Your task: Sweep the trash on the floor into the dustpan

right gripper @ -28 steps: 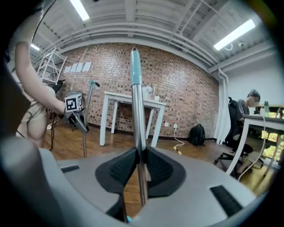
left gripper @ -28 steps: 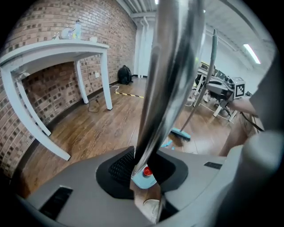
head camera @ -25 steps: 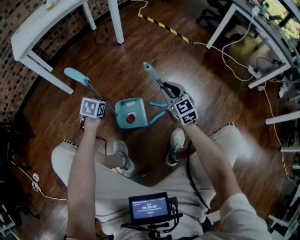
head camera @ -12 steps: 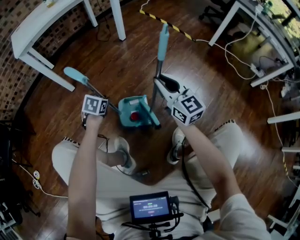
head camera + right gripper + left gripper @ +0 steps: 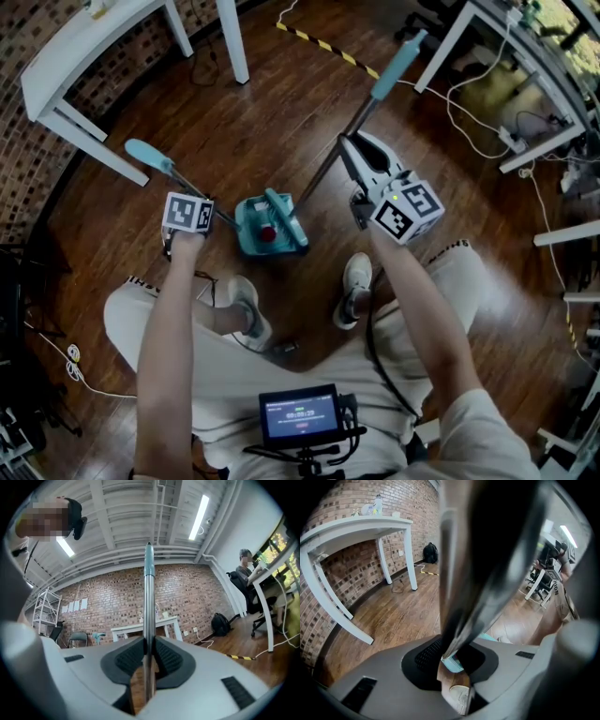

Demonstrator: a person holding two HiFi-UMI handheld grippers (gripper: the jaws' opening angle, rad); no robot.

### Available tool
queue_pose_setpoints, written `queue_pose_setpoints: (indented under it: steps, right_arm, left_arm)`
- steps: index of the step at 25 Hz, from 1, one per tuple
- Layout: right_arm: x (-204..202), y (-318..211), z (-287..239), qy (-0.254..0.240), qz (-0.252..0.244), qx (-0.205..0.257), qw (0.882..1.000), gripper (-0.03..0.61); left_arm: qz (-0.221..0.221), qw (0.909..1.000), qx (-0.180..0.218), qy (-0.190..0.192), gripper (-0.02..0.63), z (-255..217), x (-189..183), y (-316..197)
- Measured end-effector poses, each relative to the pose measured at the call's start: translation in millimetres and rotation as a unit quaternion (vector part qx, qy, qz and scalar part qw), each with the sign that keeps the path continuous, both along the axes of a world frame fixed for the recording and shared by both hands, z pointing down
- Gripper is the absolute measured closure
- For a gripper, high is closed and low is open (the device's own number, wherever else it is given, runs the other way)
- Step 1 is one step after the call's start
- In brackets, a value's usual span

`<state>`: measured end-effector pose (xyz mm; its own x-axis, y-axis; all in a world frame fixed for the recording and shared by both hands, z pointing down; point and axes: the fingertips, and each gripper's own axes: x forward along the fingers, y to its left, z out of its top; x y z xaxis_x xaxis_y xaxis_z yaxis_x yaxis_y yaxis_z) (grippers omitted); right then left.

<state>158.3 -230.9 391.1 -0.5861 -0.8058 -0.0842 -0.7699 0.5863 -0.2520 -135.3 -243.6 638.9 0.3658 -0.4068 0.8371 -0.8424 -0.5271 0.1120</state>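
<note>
A teal dustpan (image 5: 251,225) stands on the wooden floor with a piece of red trash (image 5: 268,233) inside it. My left gripper (image 5: 195,197) is shut on the dustpan's dark pole (image 5: 459,588), whose teal grip (image 5: 148,154) points up and left. My right gripper (image 5: 346,143) is raised and shut on the broom's metal pole (image 5: 149,620). That pole leans up and right to its teal end (image 5: 398,62). The teal broom head (image 5: 286,218) lies over the dustpan's right side. In the right gripper view the pads (image 5: 165,657) clamp the pole.
A white table (image 5: 75,56) stands at the upper left, and white desk legs (image 5: 448,47) and cables at the upper right. Yellow-black tape (image 5: 328,49) crosses the floor. The person's shoes (image 5: 354,286) are just behind the dustpan. A seated person (image 5: 246,569) shows far right.
My right gripper rose and rolled, swinging the broom's handle end from upper left over to the upper right. The broom head moved left onto the dustpan. The left gripper stayed put.
</note>
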Motion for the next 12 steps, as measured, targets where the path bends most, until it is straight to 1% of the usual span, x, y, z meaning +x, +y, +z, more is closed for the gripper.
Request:
queue_pose_setpoints:
  steps: [5,8,12]
  right_arm:
    - [20,-3,-4,0.011,0.009,0.003,1.000,0.494]
    - [28,-3,-2,0.038,0.014,0.001,0.999,0.494]
    - [45,6,-25,0.079,0.019,0.022,0.996,0.494]
  left_arm:
    - [-0.002,1.0000,0.001,0.001,0.528,2,0,2]
    - [-0.003,1.0000,0.005,0.006,0.526,2,2,4]
    - [0.004,0.9998,0.015,0.012,0.528,1,1,3]
